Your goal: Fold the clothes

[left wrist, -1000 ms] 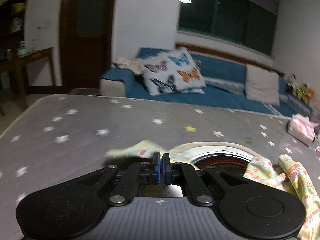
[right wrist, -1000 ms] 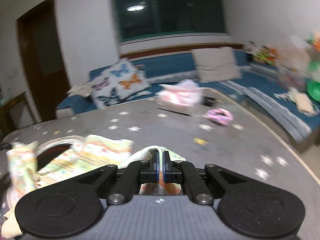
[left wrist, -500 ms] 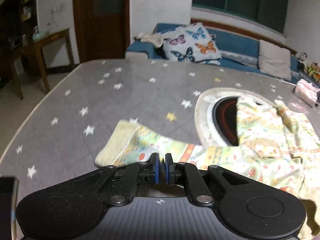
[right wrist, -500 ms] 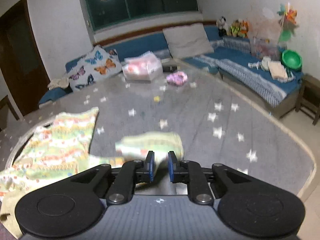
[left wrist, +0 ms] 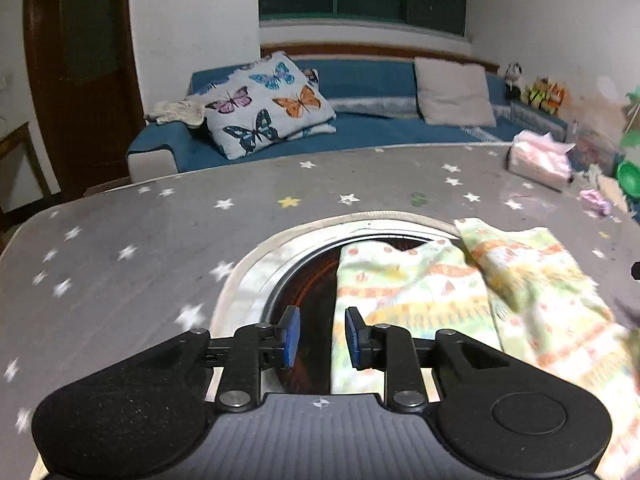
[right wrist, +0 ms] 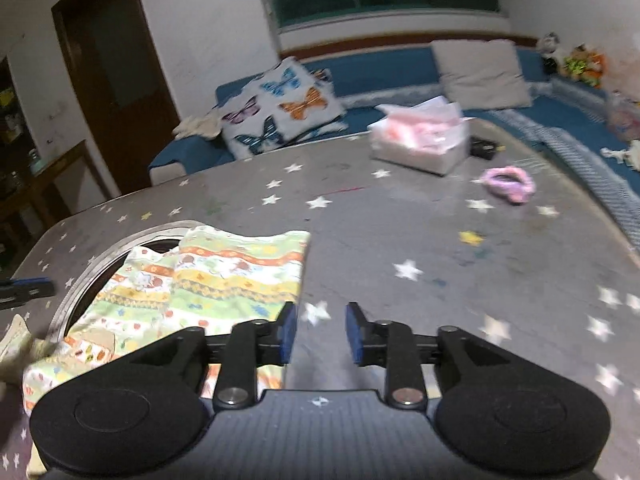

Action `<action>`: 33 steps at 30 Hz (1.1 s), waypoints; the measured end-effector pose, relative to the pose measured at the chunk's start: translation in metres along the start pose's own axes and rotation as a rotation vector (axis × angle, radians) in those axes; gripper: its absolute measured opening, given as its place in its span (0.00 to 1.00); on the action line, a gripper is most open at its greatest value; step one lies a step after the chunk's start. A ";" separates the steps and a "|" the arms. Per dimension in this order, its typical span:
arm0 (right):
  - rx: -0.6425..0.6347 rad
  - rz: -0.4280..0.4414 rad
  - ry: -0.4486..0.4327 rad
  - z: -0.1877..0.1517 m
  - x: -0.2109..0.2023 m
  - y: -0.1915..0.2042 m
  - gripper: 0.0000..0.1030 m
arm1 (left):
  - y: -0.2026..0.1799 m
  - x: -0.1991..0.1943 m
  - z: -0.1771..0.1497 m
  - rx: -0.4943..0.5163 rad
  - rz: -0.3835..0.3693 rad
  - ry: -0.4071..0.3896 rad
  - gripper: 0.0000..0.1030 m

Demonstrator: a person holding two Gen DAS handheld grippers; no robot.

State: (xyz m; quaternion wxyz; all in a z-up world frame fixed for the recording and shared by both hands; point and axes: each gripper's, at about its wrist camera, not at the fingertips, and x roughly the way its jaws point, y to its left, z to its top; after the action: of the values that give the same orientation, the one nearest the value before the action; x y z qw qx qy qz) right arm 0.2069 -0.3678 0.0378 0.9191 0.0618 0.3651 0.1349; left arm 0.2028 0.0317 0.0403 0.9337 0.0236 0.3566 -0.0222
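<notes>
A pale green and yellow printed child's garment (left wrist: 460, 292) lies partly folded on the grey star-patterned table (left wrist: 120, 240), over the round inset hotplate (left wrist: 312, 280). It also shows in the right wrist view (right wrist: 208, 288). My left gripper (left wrist: 319, 338) is open and empty, just at the garment's left edge above the hotplate. My right gripper (right wrist: 319, 334) is open and empty, over bare table at the garment's right edge. The other gripper's fingertip (right wrist: 28, 286) shows at the far left.
A pink tissue box (right wrist: 420, 140) and a pink hair tie (right wrist: 508, 184) lie at the far right of the table. A blue sofa (left wrist: 360, 128) with a butterfly pillow (left wrist: 268, 104) stands beyond the table's far edge. A dark door (left wrist: 80, 60) is at the left.
Both grippers were shut on the garment's sleeves, carried them inward and have let go. Both now stand open and the garment lies narrower, its sleeves folded in.
</notes>
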 end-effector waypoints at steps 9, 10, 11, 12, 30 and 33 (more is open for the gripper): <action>0.011 0.029 0.059 0.026 0.071 0.004 0.32 | -0.019 0.084 0.022 0.052 0.004 0.068 0.37; 0.013 0.033 0.063 0.028 0.077 0.004 0.32 | -0.019 0.087 0.021 0.053 -0.002 0.069 0.37; 0.011 0.035 0.066 0.029 0.081 0.005 0.32 | -0.019 0.089 0.021 0.055 -0.007 0.070 0.37; 0.009 0.036 0.069 0.030 0.085 0.005 0.32 | -0.019 0.092 0.020 0.058 -0.012 0.070 0.35; -0.094 0.028 0.001 0.063 0.116 0.044 0.02 | 0.007 0.075 0.041 0.056 0.101 -0.119 0.02; -0.090 0.006 0.010 0.075 0.136 0.048 0.03 | 0.019 0.089 0.044 0.031 0.139 -0.086 0.02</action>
State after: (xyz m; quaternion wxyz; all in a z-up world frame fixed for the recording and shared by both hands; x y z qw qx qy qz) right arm 0.3439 -0.2832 0.0137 0.9186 0.0210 0.3631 0.1543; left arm 0.2996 0.0460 0.0140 0.9470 0.0618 0.3132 0.0360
